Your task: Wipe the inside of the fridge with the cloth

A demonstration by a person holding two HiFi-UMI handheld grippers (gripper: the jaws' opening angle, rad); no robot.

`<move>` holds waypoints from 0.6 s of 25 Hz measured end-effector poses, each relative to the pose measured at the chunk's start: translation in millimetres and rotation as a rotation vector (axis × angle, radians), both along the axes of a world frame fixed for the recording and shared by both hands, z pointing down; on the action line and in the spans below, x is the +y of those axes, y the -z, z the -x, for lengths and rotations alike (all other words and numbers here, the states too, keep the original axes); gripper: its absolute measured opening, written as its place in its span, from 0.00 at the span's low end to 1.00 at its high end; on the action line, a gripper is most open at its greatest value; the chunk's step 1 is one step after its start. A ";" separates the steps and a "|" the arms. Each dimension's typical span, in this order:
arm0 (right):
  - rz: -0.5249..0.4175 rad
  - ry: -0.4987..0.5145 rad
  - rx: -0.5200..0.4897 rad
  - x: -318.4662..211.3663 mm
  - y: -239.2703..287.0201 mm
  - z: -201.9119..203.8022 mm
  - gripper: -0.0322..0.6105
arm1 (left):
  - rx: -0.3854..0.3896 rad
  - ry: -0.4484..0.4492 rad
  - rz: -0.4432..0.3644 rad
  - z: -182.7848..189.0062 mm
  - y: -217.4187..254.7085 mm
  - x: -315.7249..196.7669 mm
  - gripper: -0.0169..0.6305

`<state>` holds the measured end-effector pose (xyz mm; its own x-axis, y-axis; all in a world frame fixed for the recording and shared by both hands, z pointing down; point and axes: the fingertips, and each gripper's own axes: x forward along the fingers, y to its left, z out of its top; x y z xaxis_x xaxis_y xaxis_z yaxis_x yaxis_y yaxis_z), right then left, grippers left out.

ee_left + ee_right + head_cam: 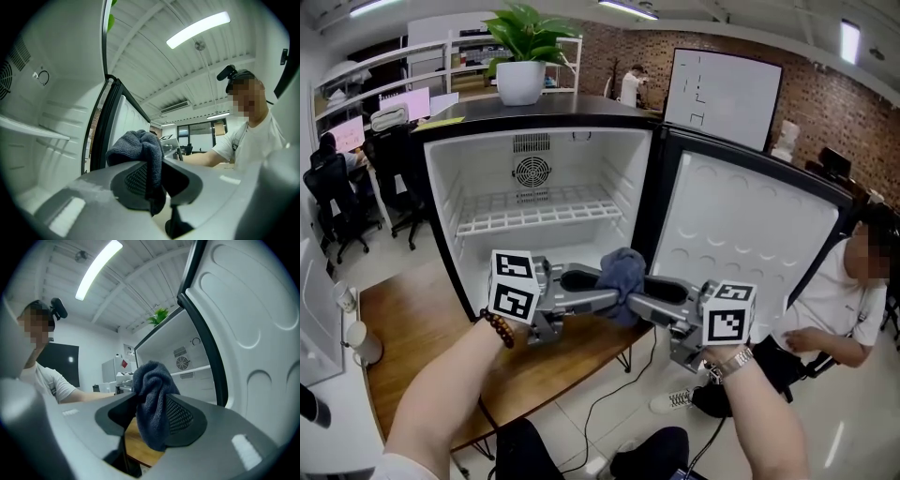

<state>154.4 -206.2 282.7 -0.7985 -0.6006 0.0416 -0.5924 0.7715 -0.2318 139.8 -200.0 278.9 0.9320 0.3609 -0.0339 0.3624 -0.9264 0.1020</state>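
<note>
Cloth [622, 274], dark blue and bunched, hangs in front of the open fridge [450, 187], outside the cavity and level with its lower edge, over the wooden table [412, 328]. From the head view I only see the left gripper [602, 289] and the right gripper [639, 298] meeting at it from either side. The bundle covers both sets of tips there, so that view tells me nothing about the jaws.

The left gripper view settles its side: the jaws stand close together and pinch a fold of the fabric, the rest mushrooming above them. The right gripper view shows something else. Its jaws are spread, the fabric lies against the meshed pad on one side, and a dark gap stays open on the other (so no squeeze from this one).

The right gripper view also catches the round fan vent [183, 363] and the wire shelf [197, 370] in the back wall. The left one gets only a shelf edge and the door [123, 126].

The fridge floor is hidden behind the grippers in the head view.
</note>
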 end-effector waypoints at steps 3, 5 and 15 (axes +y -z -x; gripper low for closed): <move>-0.022 0.013 -0.014 6.0 4.9 1.3 0.25 | 0.008 -0.008 0.008 -3.0 2.7 1.1 0.11; -0.040 -0.010 0.002 6.2 5.3 -0.6 0.19 | 0.007 0.010 -0.005 -6.1 2.0 -1.2 0.11; -0.235 -0.373 0.207 0.8 25.9 -39.5 0.16 | 0.024 0.362 -0.138 -28.8 -2.2 -43.4 0.30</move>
<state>193.9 -205.4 256.8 -0.5165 -0.8562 0.0056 -0.8536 0.5155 0.0749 168.6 -243.4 281.0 0.9994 0.0116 -0.0312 0.0104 -0.9993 -0.0369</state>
